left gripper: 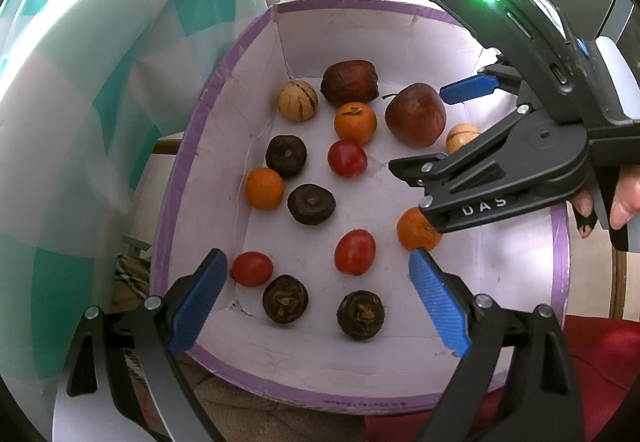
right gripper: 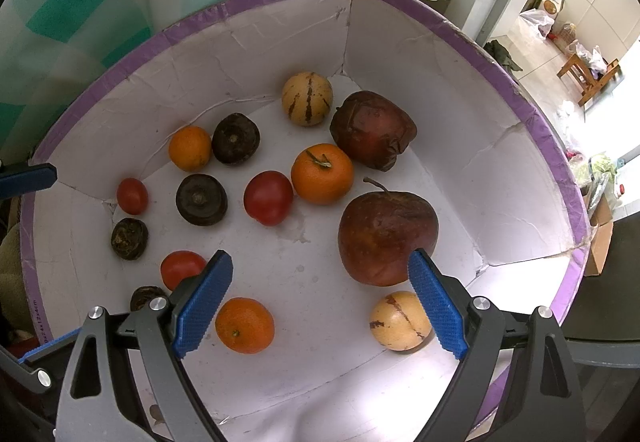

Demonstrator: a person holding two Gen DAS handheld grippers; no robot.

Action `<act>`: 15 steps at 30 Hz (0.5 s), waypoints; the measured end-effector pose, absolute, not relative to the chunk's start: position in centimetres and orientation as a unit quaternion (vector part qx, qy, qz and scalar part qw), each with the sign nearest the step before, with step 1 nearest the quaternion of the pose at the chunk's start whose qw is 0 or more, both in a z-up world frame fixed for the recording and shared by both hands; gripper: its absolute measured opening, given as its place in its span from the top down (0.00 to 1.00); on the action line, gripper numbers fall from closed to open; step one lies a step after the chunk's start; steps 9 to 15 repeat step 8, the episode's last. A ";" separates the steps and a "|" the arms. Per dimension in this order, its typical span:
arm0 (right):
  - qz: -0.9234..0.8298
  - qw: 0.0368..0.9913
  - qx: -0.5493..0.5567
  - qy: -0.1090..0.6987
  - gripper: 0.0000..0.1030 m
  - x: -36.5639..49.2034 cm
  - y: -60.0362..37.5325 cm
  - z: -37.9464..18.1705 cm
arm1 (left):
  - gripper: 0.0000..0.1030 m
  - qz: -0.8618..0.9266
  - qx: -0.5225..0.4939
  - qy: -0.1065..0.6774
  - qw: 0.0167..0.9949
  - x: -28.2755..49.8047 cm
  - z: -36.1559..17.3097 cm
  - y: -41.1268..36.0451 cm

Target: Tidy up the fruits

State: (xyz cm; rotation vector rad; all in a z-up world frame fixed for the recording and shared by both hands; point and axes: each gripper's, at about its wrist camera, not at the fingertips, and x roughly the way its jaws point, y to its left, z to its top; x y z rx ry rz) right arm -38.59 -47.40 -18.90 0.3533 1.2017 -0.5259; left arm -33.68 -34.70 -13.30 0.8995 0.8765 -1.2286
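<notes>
Right gripper: fingers wide open, empty, pointing steeply down into the box. Nearest, just below and between its fingers, the orange; round, so no grasp axis to mind. Apple sits behind the right finger. Left gripper also open and empty, over the near corner; I'd take the right.

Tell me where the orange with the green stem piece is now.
The stemmed orange lies mid-box in the right wrist view, between the red tomato on its left and the wrinkled apple at its upper right.
</notes>
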 end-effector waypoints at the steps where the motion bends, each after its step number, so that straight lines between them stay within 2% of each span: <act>1: -0.243 0.778 0.163 0.556 0.16 -38.6 -47.4 -18.9 | 0.10 -0.538 0.394 0.385 0.638 -33.7 -13.3 -34.7; 15: -0.242 0.778 0.164 0.556 0.16 -38.5 -47.4 -18.9 | 0.10 -0.539 0.396 0.385 0.636 -33.7 -13.3 -34.5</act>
